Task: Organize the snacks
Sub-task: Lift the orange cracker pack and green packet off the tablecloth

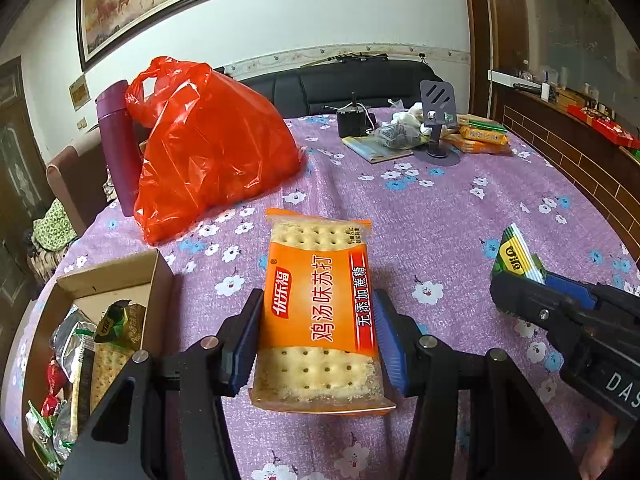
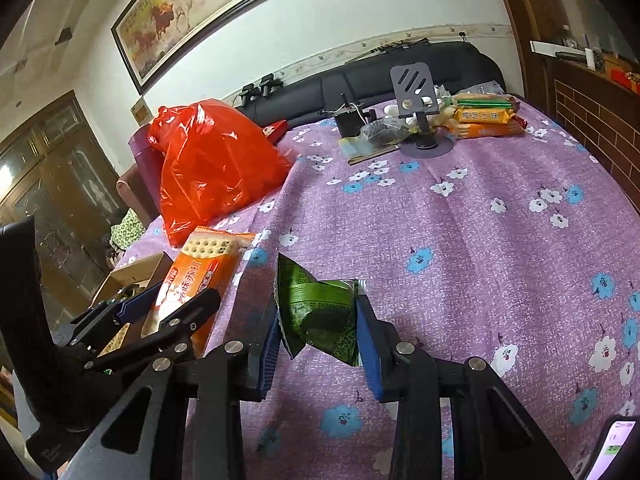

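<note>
My left gripper (image 1: 318, 340) is shut on an orange cracker packet (image 1: 320, 312), holding it above the purple flowered tablecloth (image 1: 440, 220). The packet also shows in the right wrist view (image 2: 200, 272). My right gripper (image 2: 318, 336) is shut on a small green snack packet (image 2: 320, 312), which shows at the right of the left wrist view (image 1: 518, 254). An open cardboard box (image 1: 116, 280) with several snack packets inside sits at the table's left edge, left of my left gripper.
A red plastic bag (image 1: 208, 148) and a purple flask (image 1: 116, 148) stand at the back left. A phone stand (image 1: 438, 120), a black block, a booklet and more orange packets (image 1: 480, 138) lie at the far side. A phone (image 2: 612, 448) lies at the near right.
</note>
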